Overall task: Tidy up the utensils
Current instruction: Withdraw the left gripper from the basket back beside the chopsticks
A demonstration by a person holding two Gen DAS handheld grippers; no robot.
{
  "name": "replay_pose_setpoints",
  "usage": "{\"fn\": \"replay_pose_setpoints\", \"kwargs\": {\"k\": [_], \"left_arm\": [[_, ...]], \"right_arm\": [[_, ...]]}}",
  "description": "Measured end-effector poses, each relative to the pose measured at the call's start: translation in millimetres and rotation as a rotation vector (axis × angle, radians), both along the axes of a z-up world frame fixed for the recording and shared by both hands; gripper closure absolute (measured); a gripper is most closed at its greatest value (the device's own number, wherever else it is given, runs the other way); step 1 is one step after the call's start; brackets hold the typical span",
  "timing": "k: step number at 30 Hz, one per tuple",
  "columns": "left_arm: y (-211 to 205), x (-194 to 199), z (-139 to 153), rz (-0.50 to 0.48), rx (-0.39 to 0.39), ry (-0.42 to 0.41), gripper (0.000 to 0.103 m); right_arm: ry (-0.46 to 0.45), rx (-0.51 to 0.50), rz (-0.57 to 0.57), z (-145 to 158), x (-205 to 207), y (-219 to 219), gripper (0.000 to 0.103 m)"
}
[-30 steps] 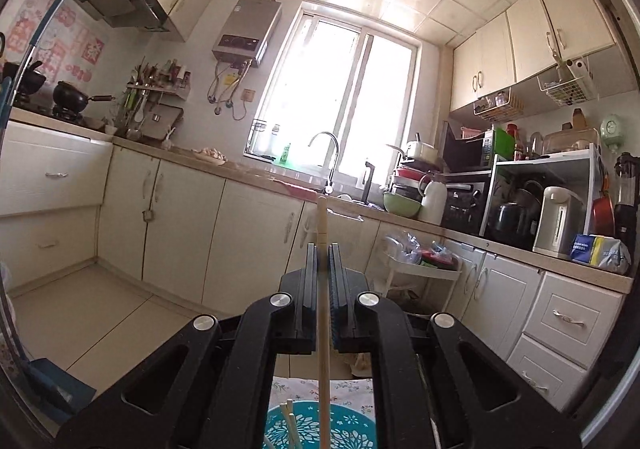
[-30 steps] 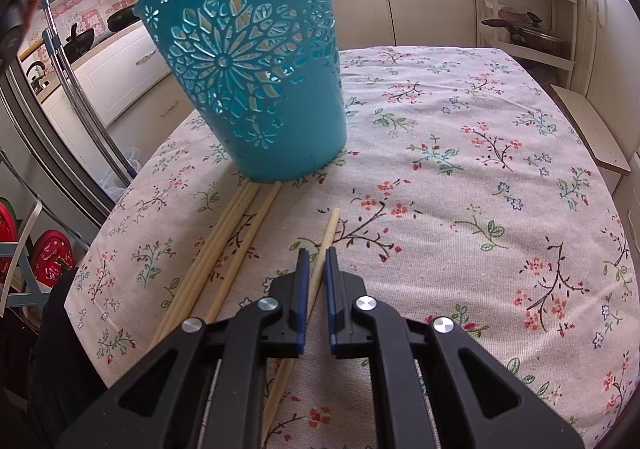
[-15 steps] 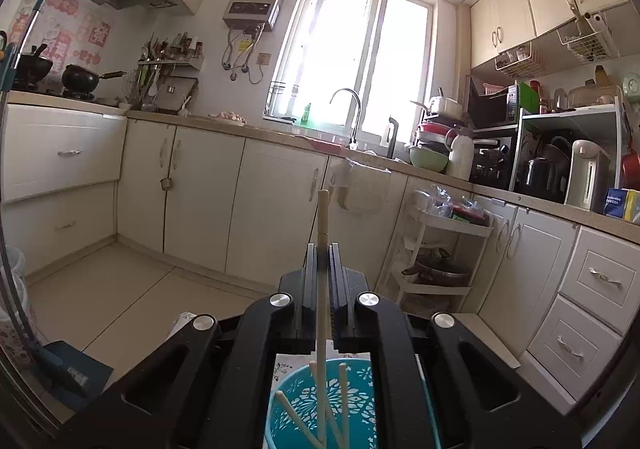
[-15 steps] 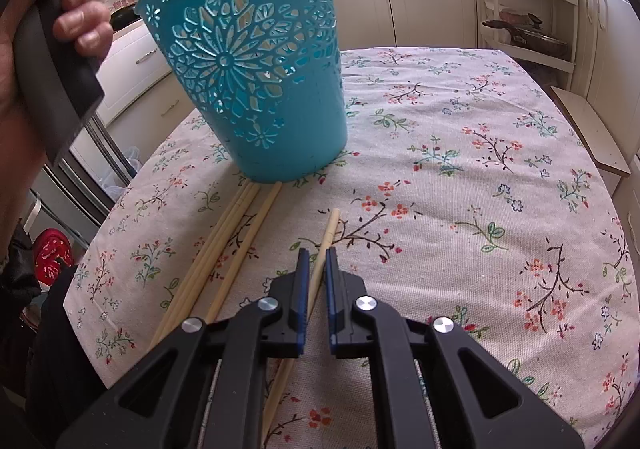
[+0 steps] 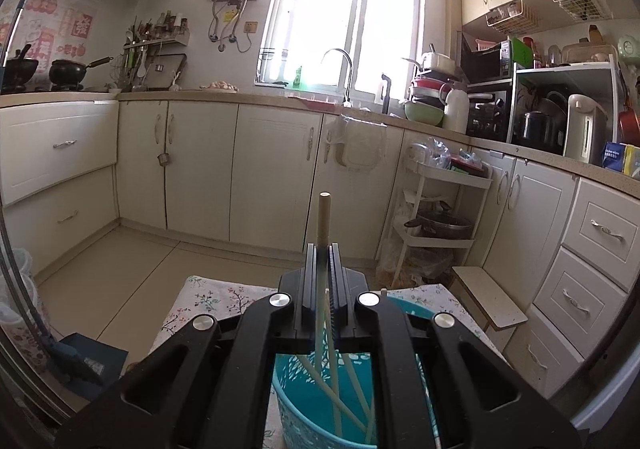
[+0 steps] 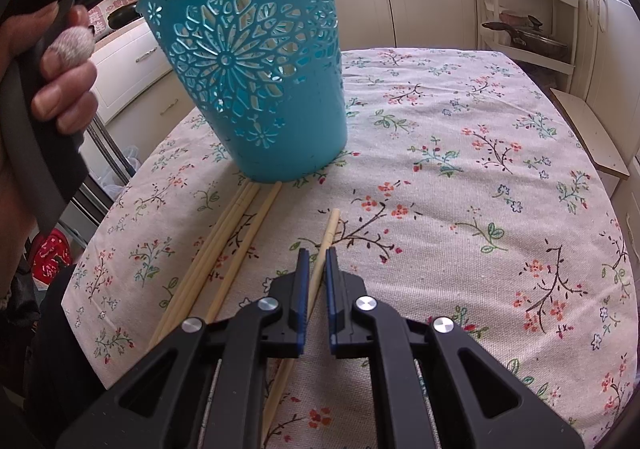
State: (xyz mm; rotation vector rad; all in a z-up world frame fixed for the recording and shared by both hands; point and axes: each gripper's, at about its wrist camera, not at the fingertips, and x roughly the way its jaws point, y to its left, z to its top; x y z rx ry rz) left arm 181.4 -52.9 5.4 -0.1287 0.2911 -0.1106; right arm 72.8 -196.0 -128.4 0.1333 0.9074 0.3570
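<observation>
Lower now, the left gripper (image 5: 320, 269) has sunk over the teal cut-out plastic basket (image 5: 352, 409), clamped on a pale wooden chopstick (image 5: 323, 217) whose tip is inside; release looks imminent. Beyond, the right gripper (image 6: 316, 269) pinches another chopstick (image 6: 326, 237) lying on the floral tablecloth (image 6: 480, 189).

Black plastic grippers (image 5: 323, 269) (image 6: 316, 269) — silver screws, blue-edged right jaws; hand (image 6: 60, 77) — bandaged finger.

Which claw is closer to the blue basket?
Left. The left claw hangs right over the blue basket, holding a chopstick whose lower end dips inside it. The right claw sits back on the tablecloth, shut on another chopstick, short of the basket.
</observation>
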Motion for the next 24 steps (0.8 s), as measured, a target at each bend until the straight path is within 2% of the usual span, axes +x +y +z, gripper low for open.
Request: {"fn": "replay_pose_setpoints", "kwargs": {"k": [3,8,11,16,18,24], "left_arm": [[1,-6,-4,-0.006,0.015,0.028,0.095],[10,-20,-3,0.003,0.02,0.047,0.074],[20,-34,2,0.012,0.016,0.047,0.065],[55,-73,9,0.078,-0.016,0.017,0.046],[69,-81,4,0.102,-0.037,0.04,0.044],[98,-91,-35,0.141,-0.093,0.178,0.042]], "right_arm": [[-0.003,-0.004,0.0,0,0,0,0.096],[-0.008,-0.007,0.002,1,-2,4,0.093],[-0.003,0.002,0.001,1,-2,3,0.092],[0.036,0.033,-0.027,3,-2,-2,0.089],[0.034,0.006,-0.031,4,-2,3,0.089],[0.021,-0.074,-0.007,6,0,15,0.089]]}}
